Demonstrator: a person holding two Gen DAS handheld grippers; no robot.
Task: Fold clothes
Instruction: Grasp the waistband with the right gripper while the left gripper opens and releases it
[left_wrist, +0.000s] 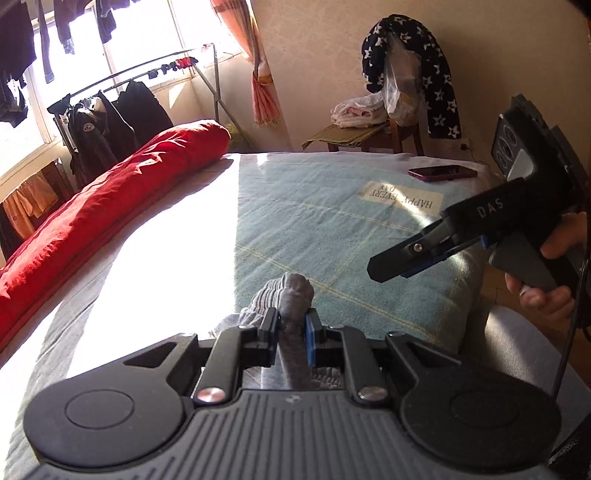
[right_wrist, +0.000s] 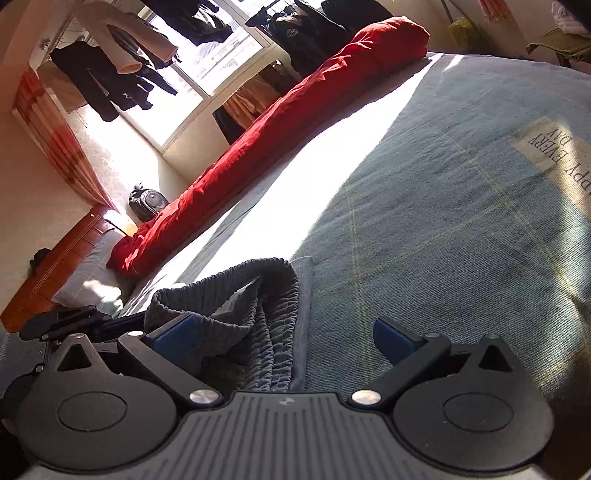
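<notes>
Jaws of left gripper clamp gray garment bunched lengthwise; right gripper gapes.

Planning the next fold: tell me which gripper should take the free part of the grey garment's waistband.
Right, probably. The right gripper stands open, with the grey garment's ribbed waistband lying loose between its fingers. The left gripper is already shut on a bunch of that cloth, so it cannot take more.

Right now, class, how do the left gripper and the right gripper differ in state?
The left gripper is shut on the grey garment; the right gripper stands open, clamping nothing. The left lifts fabric; the right only has fabric lying between its fingers. Both have blue pads.
</notes>
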